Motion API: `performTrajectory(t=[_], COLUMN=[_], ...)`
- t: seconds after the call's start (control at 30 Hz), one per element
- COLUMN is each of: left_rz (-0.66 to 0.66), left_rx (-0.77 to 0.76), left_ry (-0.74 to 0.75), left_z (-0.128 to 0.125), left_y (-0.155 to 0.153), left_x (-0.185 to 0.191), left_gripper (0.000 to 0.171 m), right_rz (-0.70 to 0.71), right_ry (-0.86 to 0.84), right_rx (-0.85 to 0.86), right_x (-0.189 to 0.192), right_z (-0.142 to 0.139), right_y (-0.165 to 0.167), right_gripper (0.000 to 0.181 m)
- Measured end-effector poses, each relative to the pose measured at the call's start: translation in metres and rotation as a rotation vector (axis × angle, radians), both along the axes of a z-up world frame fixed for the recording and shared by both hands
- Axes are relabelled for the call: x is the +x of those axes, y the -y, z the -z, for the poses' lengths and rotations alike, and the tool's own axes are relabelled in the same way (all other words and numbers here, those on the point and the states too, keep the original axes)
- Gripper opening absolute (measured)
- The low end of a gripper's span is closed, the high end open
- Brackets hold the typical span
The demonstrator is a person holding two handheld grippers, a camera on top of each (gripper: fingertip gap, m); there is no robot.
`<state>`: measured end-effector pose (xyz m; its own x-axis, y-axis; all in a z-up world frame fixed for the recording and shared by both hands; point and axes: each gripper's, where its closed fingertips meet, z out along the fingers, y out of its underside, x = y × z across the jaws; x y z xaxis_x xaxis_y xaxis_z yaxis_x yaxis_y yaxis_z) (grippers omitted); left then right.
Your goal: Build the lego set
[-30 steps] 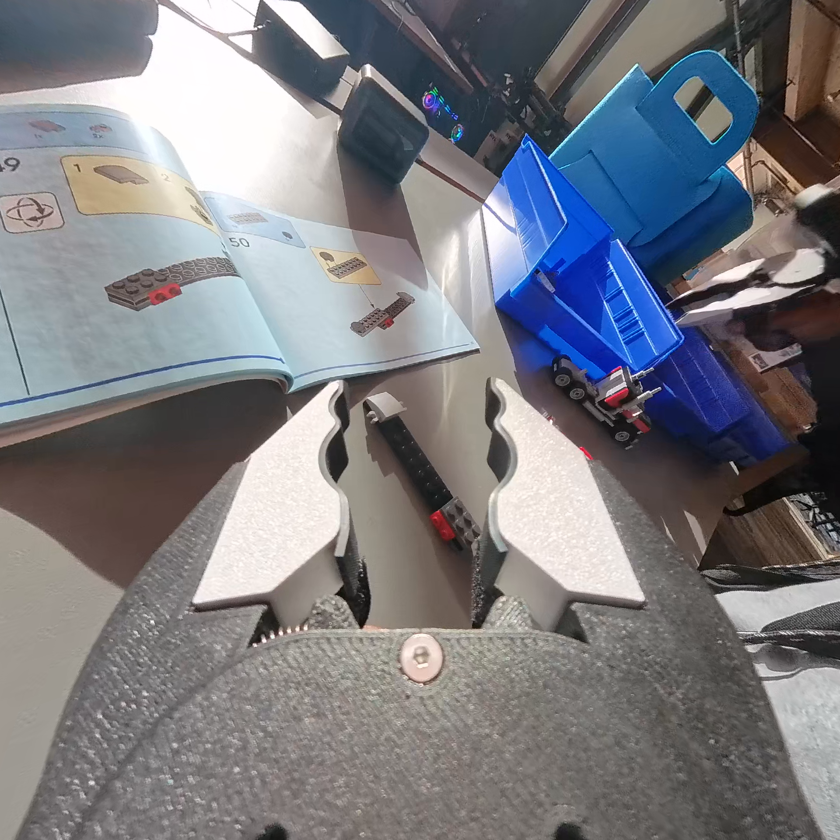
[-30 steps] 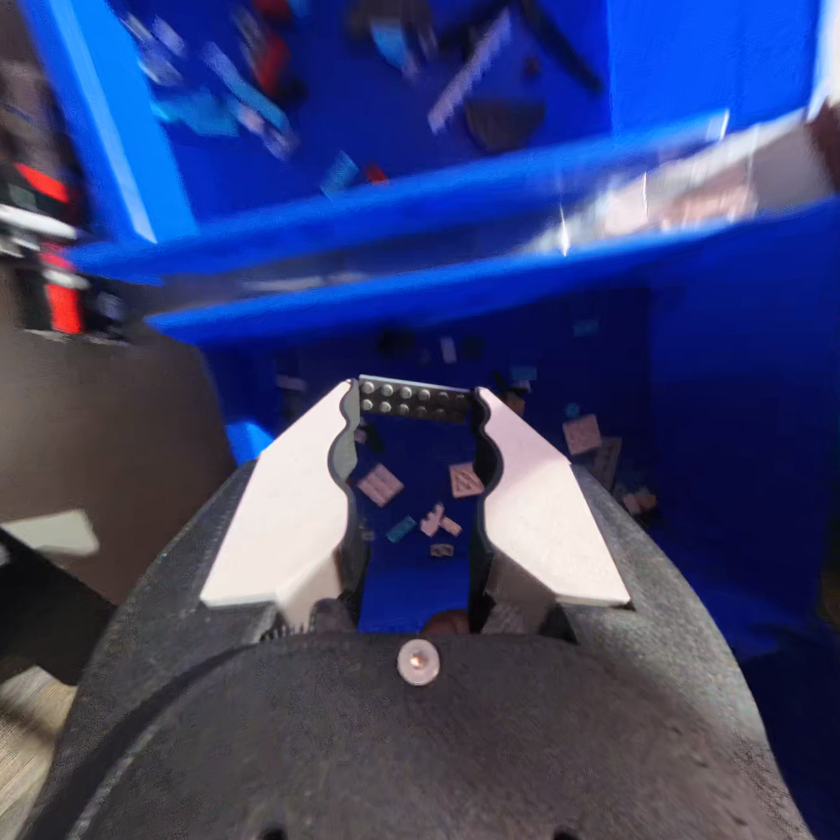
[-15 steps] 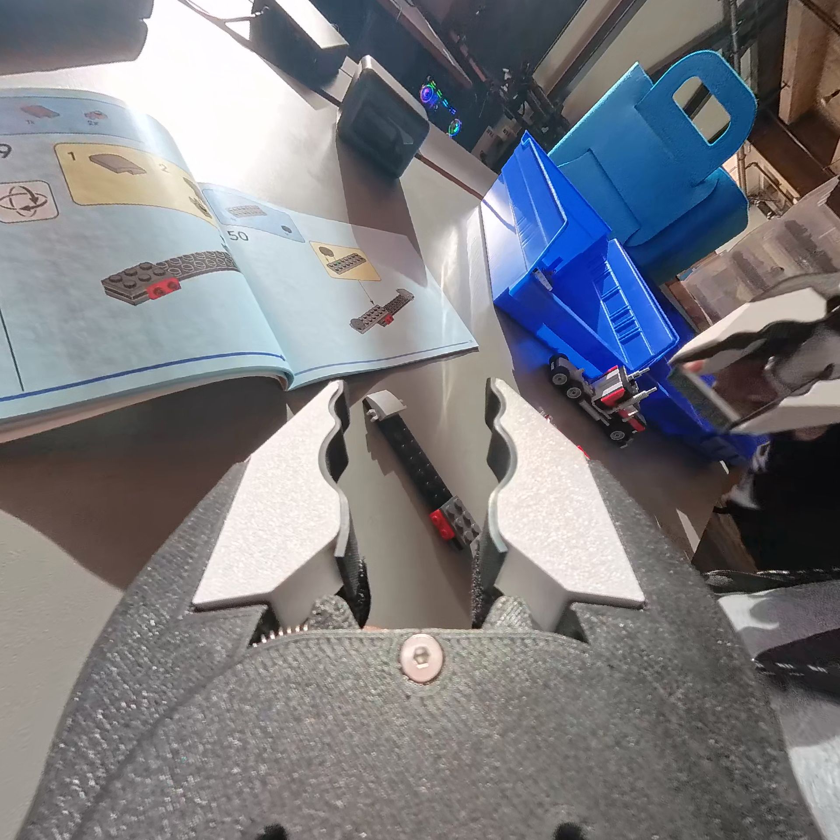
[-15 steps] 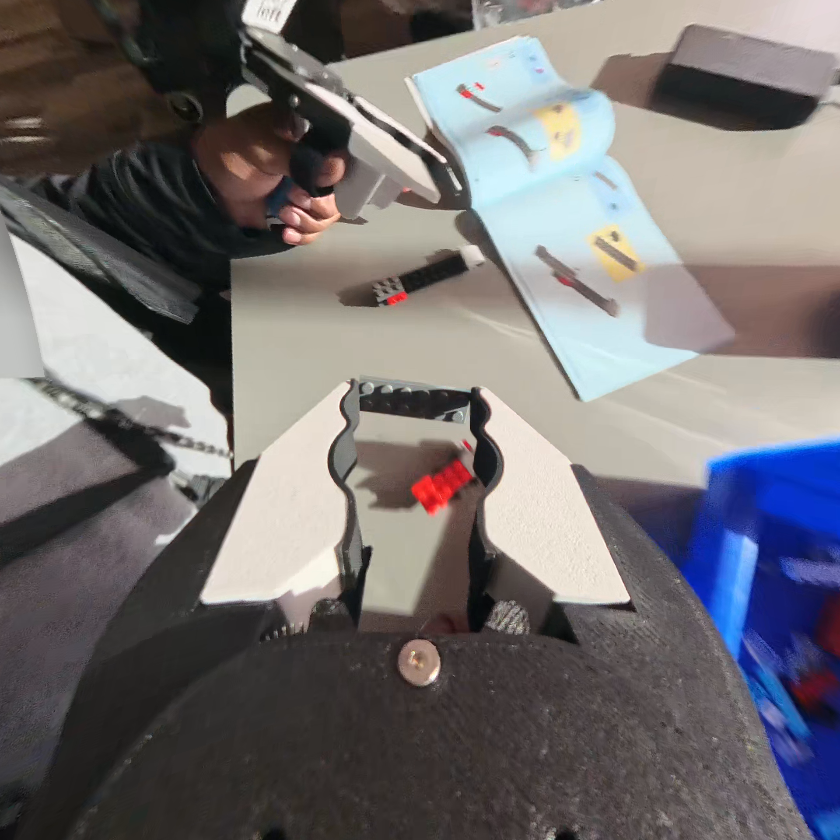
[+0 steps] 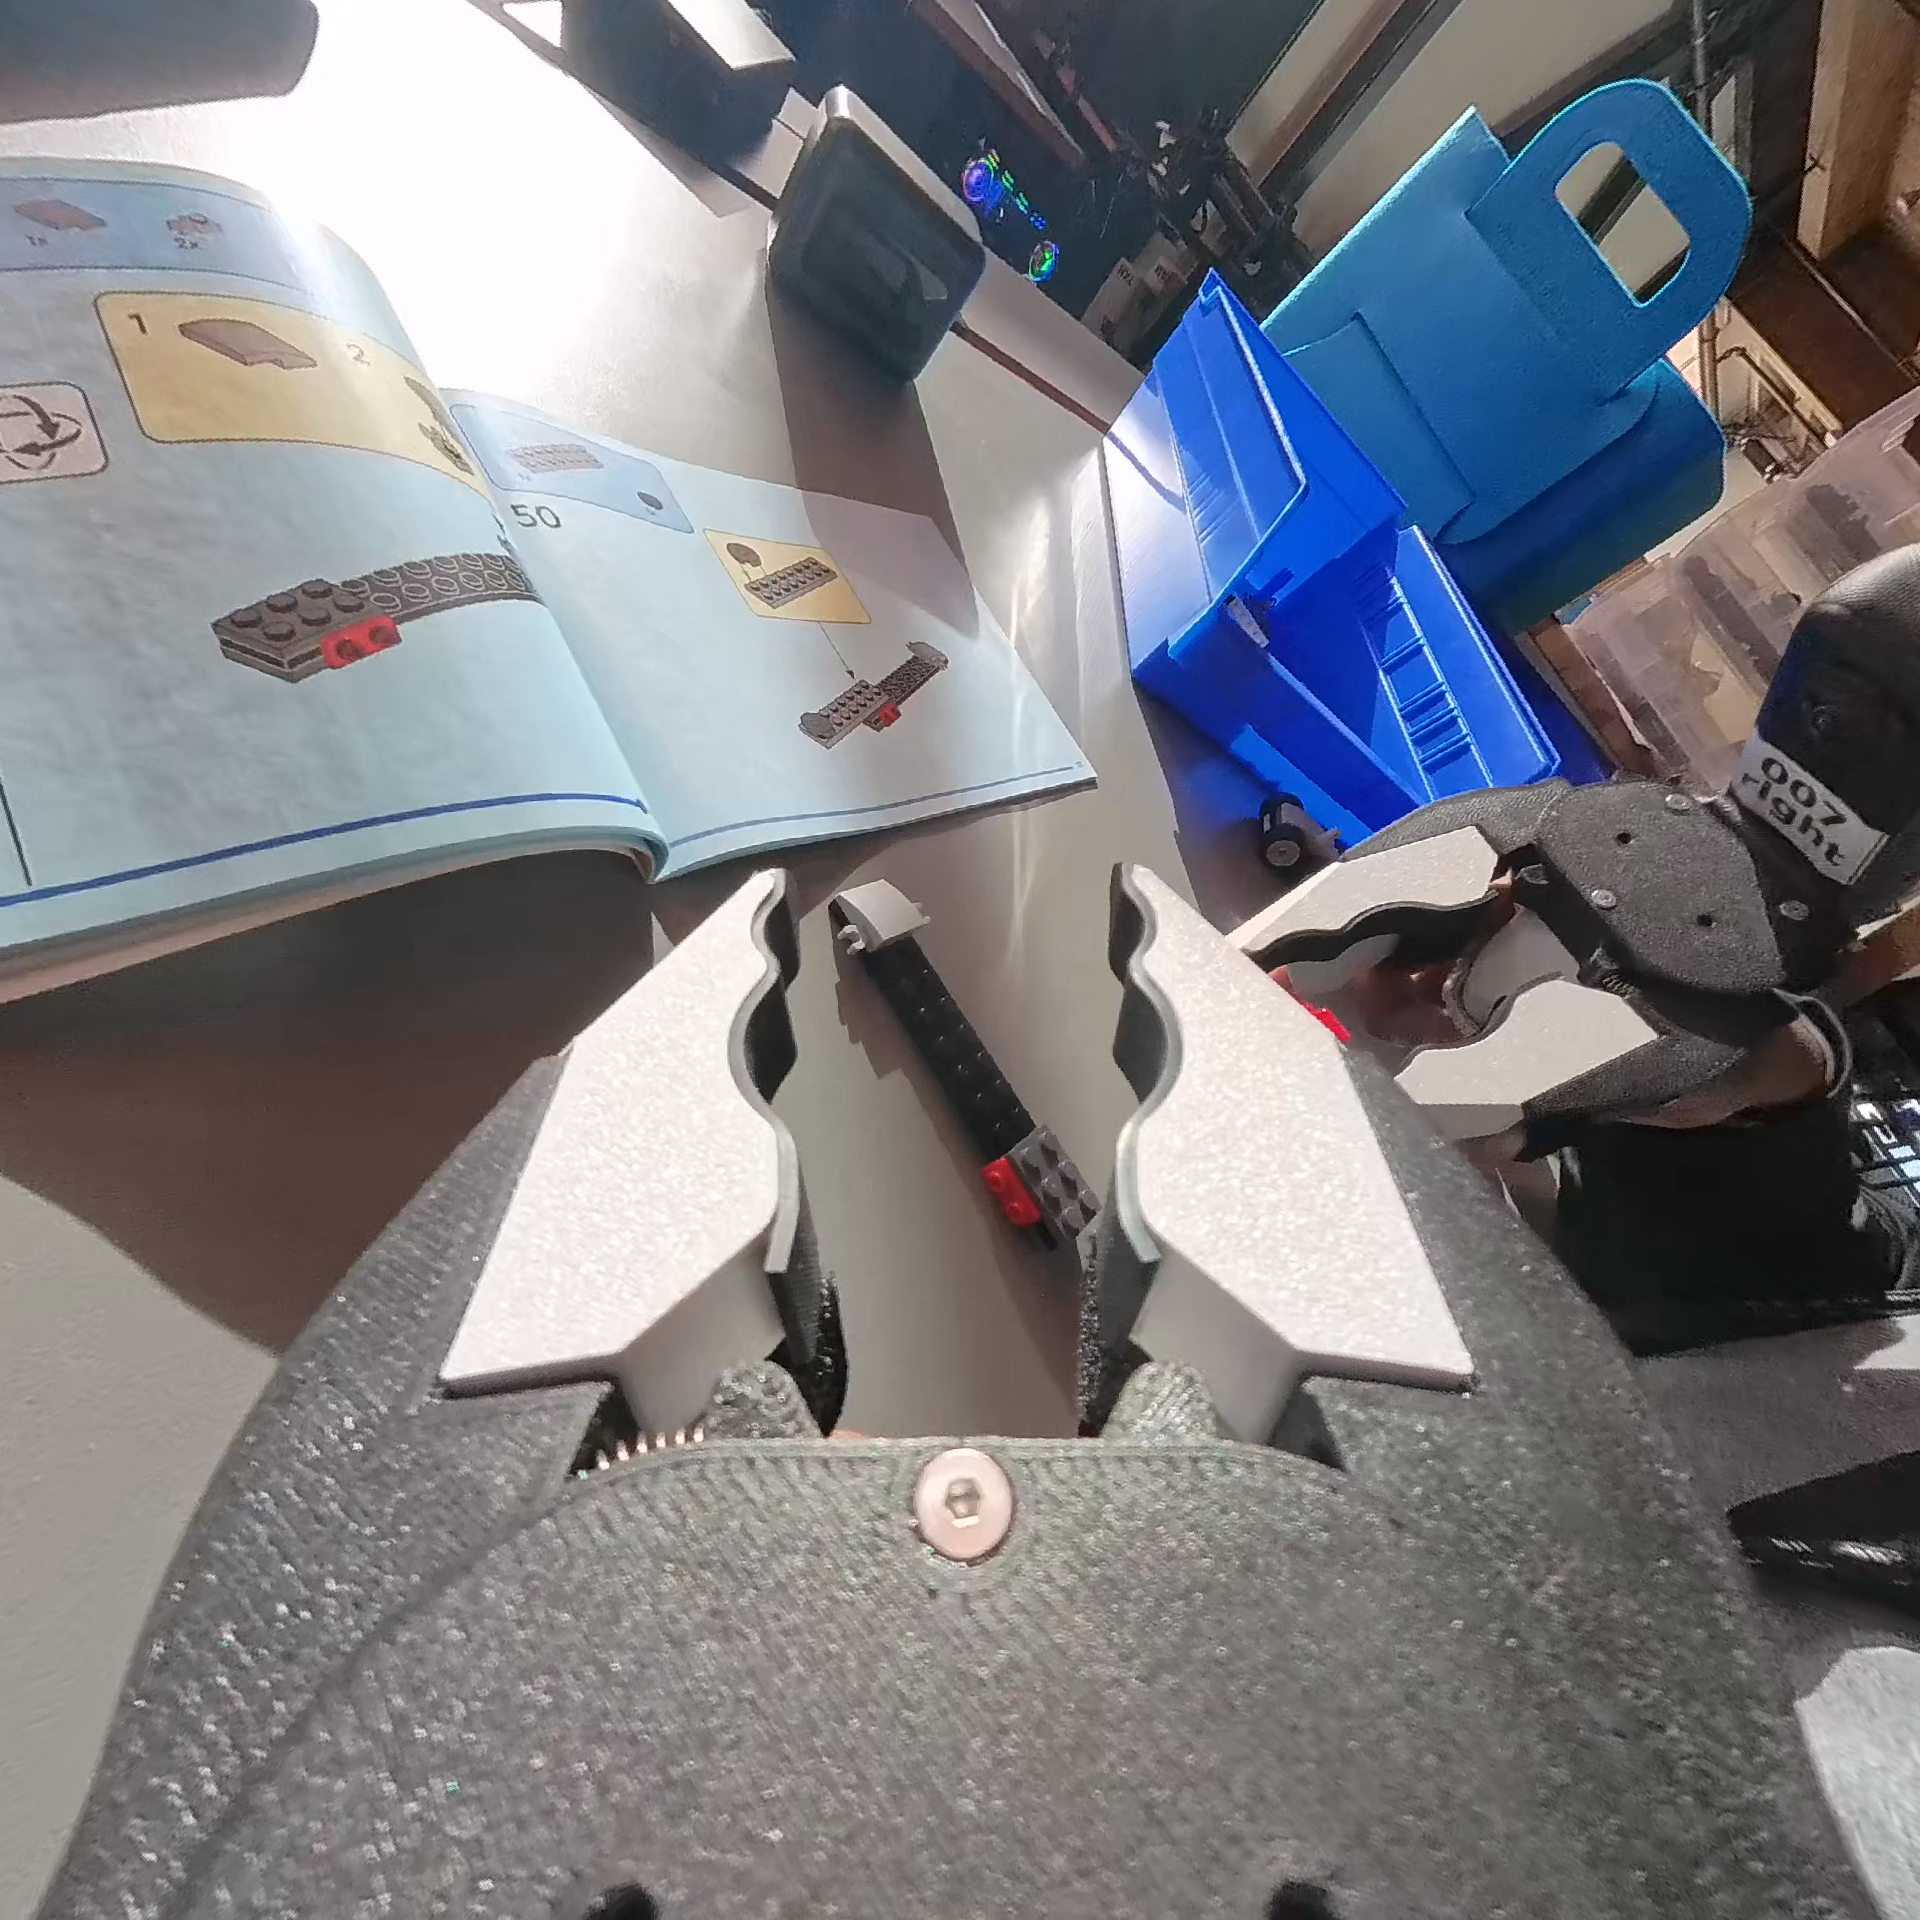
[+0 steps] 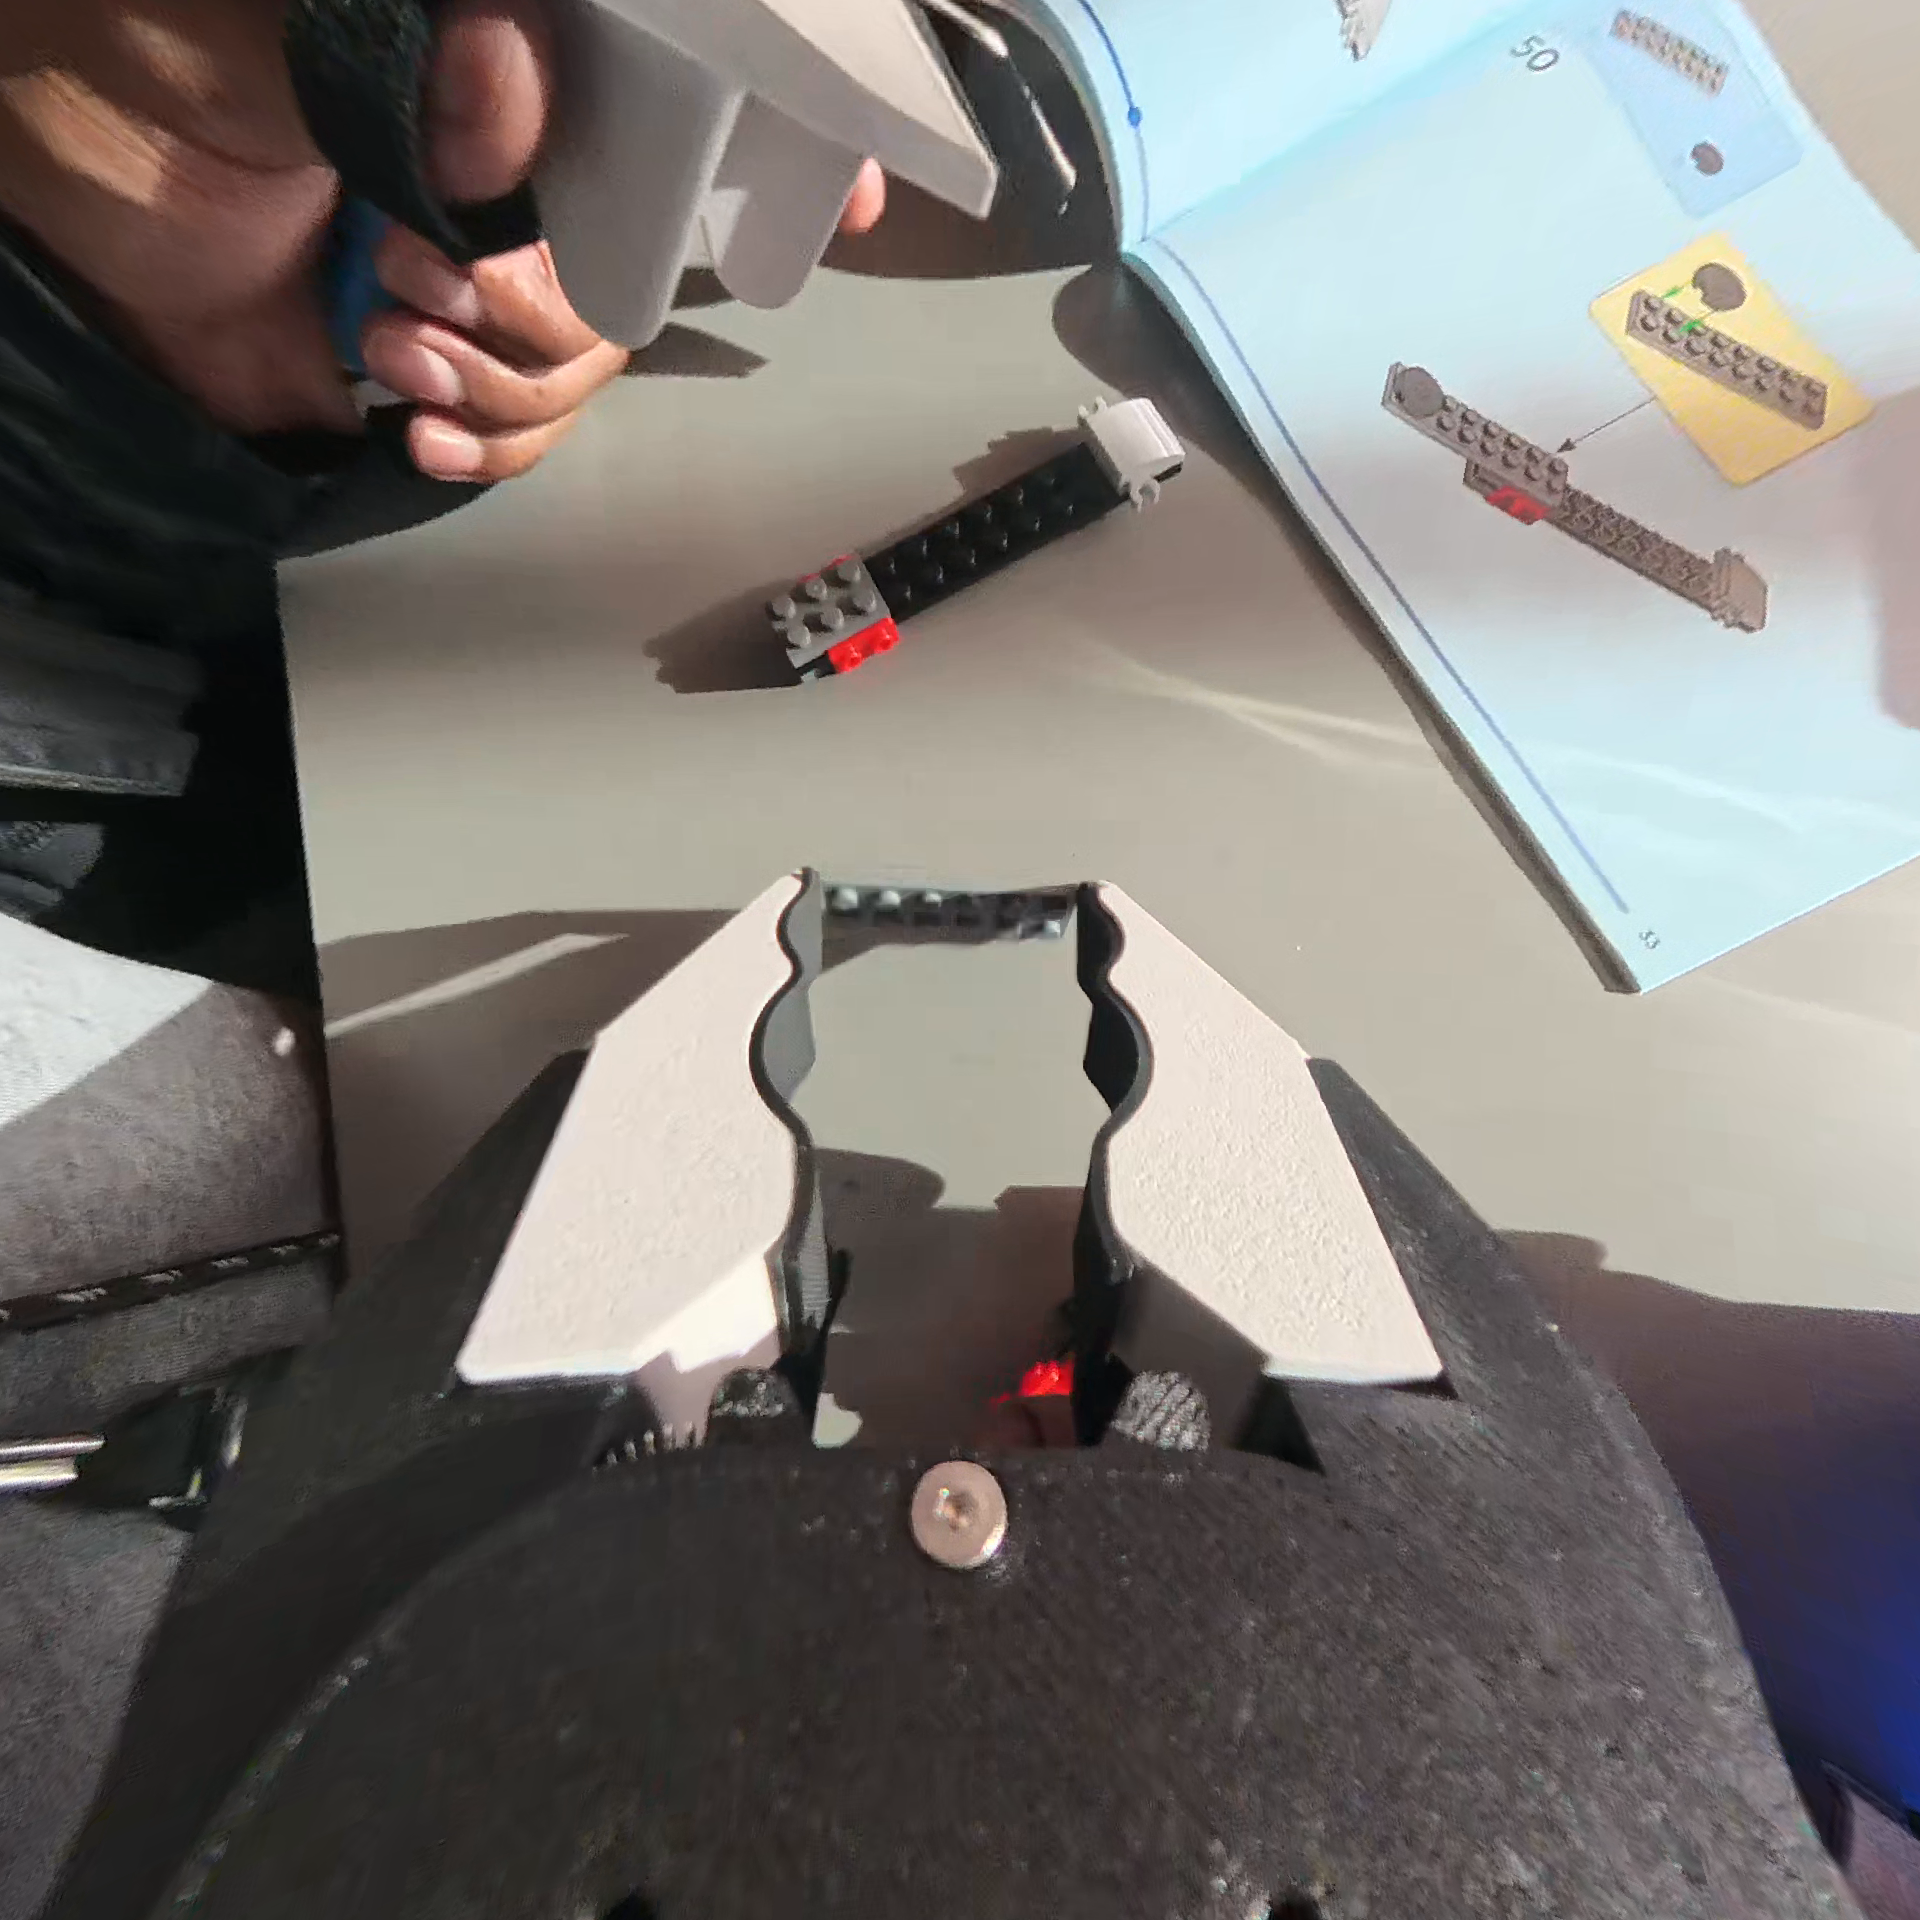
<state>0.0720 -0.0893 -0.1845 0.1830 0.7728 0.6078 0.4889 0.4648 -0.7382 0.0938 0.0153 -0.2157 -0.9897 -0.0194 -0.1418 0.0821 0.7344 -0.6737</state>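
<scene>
Right gripper (image 6: 948,914) has swung from the blue bin (image 5: 1299,582) to the table (image 6: 935,748).
It clamps a dark grey plate (image 6: 945,902); left gripper (image 5: 948,966), fingers apart, straddles the black assembly (image 5: 961,1049).

A long black lego assembly (image 6: 977,540) lies flat on the grey table near the open instruction booklet (image 6: 1558,436), a pale grey curved piece at its far end, a dark grey studded plate and small red brick at its near end. A dark grey studded plate (image 6: 948,902) sits crosswise, pinched between the right gripper (image 6: 948,914) tips.
</scene>
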Motion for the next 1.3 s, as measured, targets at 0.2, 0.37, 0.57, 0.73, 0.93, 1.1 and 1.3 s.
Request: performTrajectory(t=[0.2,0.37,0.57,0.73,0.93,1.1,1.3], left_rz=[0.005,-0.002,-0.011,-0.002,0.018,-0.016,-0.067], left_rx=[-0.005,-0.005,-0.022,-0.059,-0.15,-0.236,-0.234], left_ry=[0.017,0.019,0.014,0.006,0.011,0.029,0.071], left_z=[0.003,0.003,0.002,0.002,0.005,0.009,0.014], left_y=[-0.001,0.0,0.002,0.0,-0.008,-0.007,0.0], left_x=[-0.001,-0.001,-0.004,-0.01,-0.014,-0.016,-0.021], left_gripper=[0.061,0.061,0.061,0.061,0.062,0.059,0.057], right_rz=[0.081,0.162,0.34,0.541,0.62,0.655,0.684], right_ry=[0.045,0.047,0.0,-0.039,-0.121,-0.052,-0.009], right_rx=[-0.118,-0.315,-0.564,-0.711,-0.842,-0.904,-0.918], right_x=[-0.009,-0.013,-0.04,-0.082,-0.107,-0.113,-0.118], right_z=[-0.022,-0.06,-0.096,-0.104,-0.104,-0.1,-0.098], right_y=[-0.01,-0.034,-0.098,-0.171,-0.221,-0.234,-0.239], right_gripper=[0.057,0.056,0.051,0.049,0.047,0.045,0.044])
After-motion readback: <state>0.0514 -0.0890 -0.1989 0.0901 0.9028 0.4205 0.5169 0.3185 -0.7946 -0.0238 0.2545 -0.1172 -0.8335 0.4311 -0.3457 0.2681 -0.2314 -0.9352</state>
